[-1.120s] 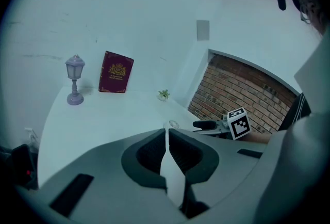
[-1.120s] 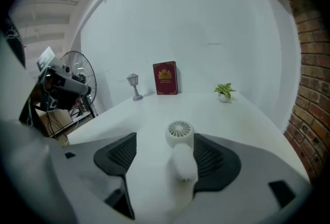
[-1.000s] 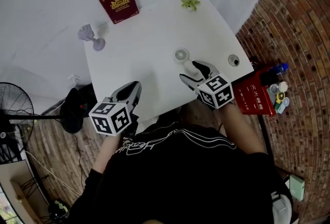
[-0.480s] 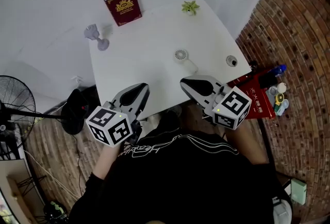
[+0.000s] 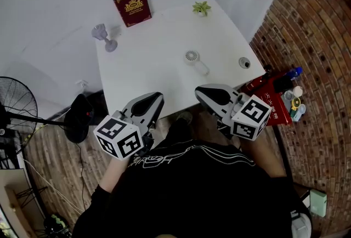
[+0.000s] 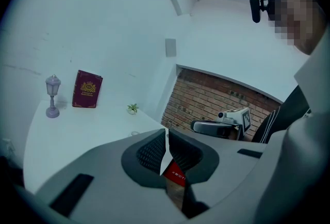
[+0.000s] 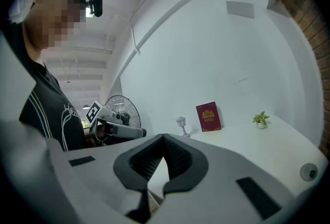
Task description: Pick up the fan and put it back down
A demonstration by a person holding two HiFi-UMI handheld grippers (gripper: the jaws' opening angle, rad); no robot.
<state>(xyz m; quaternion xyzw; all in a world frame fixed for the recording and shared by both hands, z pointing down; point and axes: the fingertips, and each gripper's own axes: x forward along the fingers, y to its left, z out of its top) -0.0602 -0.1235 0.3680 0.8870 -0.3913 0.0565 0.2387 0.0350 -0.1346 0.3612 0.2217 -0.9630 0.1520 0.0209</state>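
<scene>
The small white hand fan (image 5: 193,59) lies on the white table (image 5: 153,61), right of its middle, with nothing touching it. My right gripper (image 5: 201,91) is shut and empty at the table's near edge, a short way in front of the fan. My left gripper (image 5: 154,97) is also shut and empty, beside the same edge further left. In the left gripper view the left gripper (image 6: 166,133) has its pads meeting, with the right gripper (image 6: 198,126) beyond. In the right gripper view the right gripper (image 7: 164,138) is closed tip to tip, and the left gripper (image 7: 138,132) shows beyond it.
A red book (image 5: 132,5) leans on the wall at the back. A purple lamp (image 5: 104,37) stands back left, a small plant (image 5: 202,7) back right, a round grey object (image 5: 244,62) by the right edge. A floor fan (image 5: 16,116) stands left, a red box (image 5: 270,103) right.
Both grippers drew back from the table toward the person and rose. The right gripper, open at the fan's handle before, left it and shut. The fan stays on the table.
</scene>
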